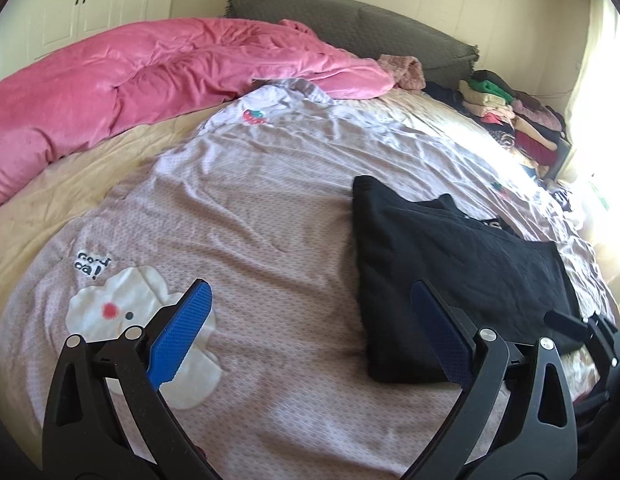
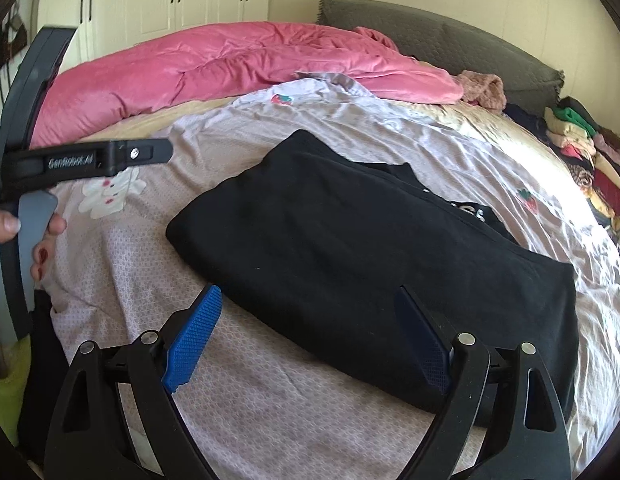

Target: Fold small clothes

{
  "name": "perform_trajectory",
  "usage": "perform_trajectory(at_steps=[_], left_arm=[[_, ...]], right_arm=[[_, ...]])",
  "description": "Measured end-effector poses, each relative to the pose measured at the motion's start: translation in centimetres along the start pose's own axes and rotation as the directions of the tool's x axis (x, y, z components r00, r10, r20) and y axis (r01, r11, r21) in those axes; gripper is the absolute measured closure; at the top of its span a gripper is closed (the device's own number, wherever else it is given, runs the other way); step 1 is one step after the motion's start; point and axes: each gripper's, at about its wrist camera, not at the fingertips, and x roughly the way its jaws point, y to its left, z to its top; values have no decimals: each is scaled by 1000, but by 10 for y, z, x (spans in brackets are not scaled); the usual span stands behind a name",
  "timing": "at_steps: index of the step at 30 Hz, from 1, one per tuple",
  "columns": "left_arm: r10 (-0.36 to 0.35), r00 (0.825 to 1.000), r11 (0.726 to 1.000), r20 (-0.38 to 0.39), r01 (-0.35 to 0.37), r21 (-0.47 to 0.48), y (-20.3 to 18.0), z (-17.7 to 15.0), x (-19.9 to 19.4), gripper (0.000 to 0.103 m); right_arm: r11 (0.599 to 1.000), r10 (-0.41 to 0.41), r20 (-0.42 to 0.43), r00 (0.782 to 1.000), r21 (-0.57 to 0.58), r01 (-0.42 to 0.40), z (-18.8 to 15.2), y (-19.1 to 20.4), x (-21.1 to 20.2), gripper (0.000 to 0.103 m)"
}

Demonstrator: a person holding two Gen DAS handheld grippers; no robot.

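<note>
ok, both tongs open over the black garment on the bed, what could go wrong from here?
1. The black garment is already in layers; a pinch at its near edge may catch only the top layer, and the fold could fall open.
2. It lies on a loose, wrinkled lilac sheet; the right tongs or the left tongs could grab sheet along with cloth.
3. Black on black hides the edges.

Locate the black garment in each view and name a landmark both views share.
Left wrist: black garment lies right of centre, on the bedspread.
Right wrist: it fills the centre, just ahead of the tongs.
Shared landmark: pink quilt at the bed's far side.
</note>
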Motion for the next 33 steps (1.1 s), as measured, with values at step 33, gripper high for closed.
perform_trajectory(at_steps=[33], left_arm=[[12, 995, 991, -103, 2, 137, -32, 58, 82, 10]], right_arm=[[976, -89, -20, 996, -201, 83, 22, 55, 83, 16]])
